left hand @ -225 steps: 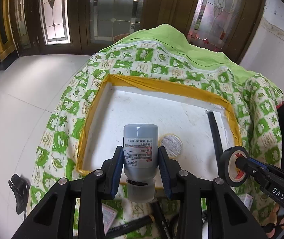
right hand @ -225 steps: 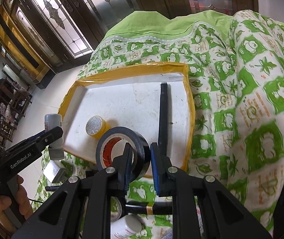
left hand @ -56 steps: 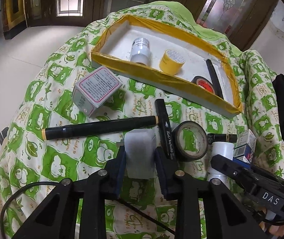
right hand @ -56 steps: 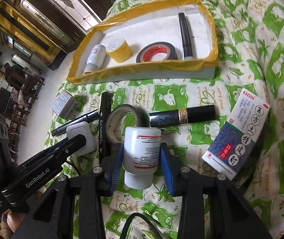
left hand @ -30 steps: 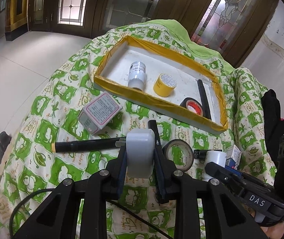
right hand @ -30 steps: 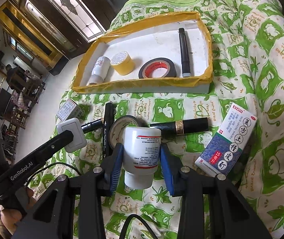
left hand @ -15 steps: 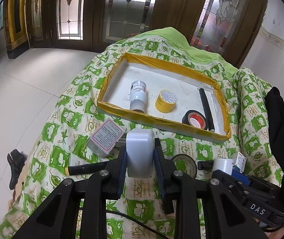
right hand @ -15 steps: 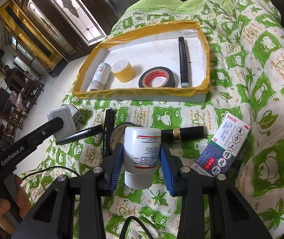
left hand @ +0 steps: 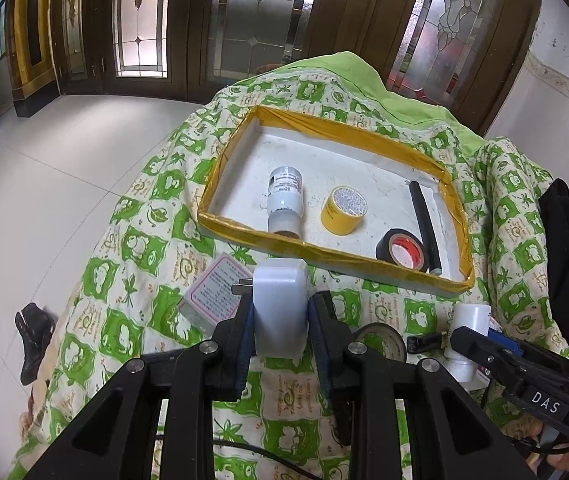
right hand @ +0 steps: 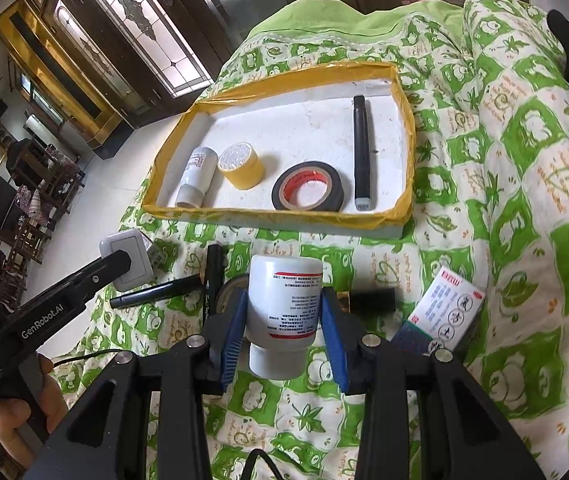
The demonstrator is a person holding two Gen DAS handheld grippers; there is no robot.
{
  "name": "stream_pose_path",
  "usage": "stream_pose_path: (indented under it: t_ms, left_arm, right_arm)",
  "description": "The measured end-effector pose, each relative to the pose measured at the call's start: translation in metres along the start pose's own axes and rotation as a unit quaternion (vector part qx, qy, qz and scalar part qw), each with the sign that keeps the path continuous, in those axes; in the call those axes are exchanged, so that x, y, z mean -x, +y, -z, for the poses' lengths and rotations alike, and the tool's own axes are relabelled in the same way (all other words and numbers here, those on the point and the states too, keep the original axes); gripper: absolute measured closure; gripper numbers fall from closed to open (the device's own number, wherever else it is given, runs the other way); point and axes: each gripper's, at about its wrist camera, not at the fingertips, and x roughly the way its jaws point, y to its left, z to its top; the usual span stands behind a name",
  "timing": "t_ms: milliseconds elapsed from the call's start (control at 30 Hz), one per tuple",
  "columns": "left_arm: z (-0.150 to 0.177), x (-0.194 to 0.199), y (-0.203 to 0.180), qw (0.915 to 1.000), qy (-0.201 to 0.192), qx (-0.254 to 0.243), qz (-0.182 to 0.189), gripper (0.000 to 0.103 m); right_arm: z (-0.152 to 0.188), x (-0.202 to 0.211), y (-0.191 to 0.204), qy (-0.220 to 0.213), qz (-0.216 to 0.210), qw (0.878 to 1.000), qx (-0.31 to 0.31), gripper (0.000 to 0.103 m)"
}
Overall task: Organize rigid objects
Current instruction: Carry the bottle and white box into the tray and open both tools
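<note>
The left gripper (left hand: pixel 280 312) is clenched on a white plug adapter (left hand: pixel 280 304), its metal prongs poking out to the left, held up over the green-patterned quilt (right hand: pixel 524 160) short of the tray's near edge; the adapter's lower end is hidden between the fingers; the right gripper (right hand: pixel 284 320) grasps a white bottle (right hand: pixel 284 312) with a red-striped label, cap end toward the camera, its print too small to read; the yellow-rimmed tray (right hand: pixel 268 214) lies on the quilt beyond both; inside it, toward the left edge, a small white bottle (right hand: pixel 197 176) lies on its side, just beside it a yellow tape roll (right hand: pixel 241 165), then a black tape roll with a red core (right hand: pixel 307 191) near the front edge, and a black marker (right hand: pixel 361 160) along the right edge; on the quilt before the tray, a black pen (right hand: pixel 152 291) and a second black marker (right hand: pixel 212 280) cross, partly hidden behind the held bottle; another tape roll (left hand: pixel 378 342) is mostly covered by the grippers; a black tube with a gold band (right hand: pixel 368 299) shows only in part; a blue and white medicine box (right hand: pixel 442 312) lies toward the right; a small box with a pink-bordered label (left hand: pixel 214 294) sits toward the left, half hidden by the adapter; a person's hand (right hand: pixel 12 408) is cut off at the lower left corner of the right wrist view.
</note>
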Motion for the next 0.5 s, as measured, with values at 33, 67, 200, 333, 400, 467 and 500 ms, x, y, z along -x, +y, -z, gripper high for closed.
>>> stream_pose_path:
  t_ms: [33,67,200,333,400,467,500]
  left_arm:
    - [-0.002,-0.001,0.000,1.0000,0.000,-0.001,0.000,0.076]
    - [-0.003,-0.001,0.000,1.0000,0.000,-0.002,0.000,0.076]
    - [-0.009,-0.004,0.001,1.0000,-0.001,-0.006,-0.003,0.076]
    - [-0.016,-0.008,0.002,0.9999,-0.002,-0.010,-0.006,0.076]
    - [-0.020,-0.011,0.002,0.9999,-0.002,-0.011,-0.008,0.076]
    - [-0.025,-0.015,0.002,0.9999,-0.002,-0.013,-0.010,0.076]
    - [-0.028,-0.016,0.003,0.9999,-0.002,-0.013,-0.010,0.076]
  right_arm:
    - [-0.002,-0.001,0.000,0.000,0.000,1.000,0.001,0.067]
    - [-0.004,-0.002,0.001,0.000,0.001,1.000,0.003,0.067]
    - [-0.013,-0.005,0.003,0.000,0.003,1.000,0.008,0.067]
    - [-0.022,-0.008,0.005,-0.002,0.005,1.000,0.013,0.067]
    - [-0.029,-0.009,0.006,-0.005,0.006,1.000,0.015,0.067]
    - [-0.034,-0.010,0.005,-0.006,0.007,1.000,0.016,0.067]
    - [-0.038,-0.011,0.005,-0.008,0.008,1.000,0.016,0.067]
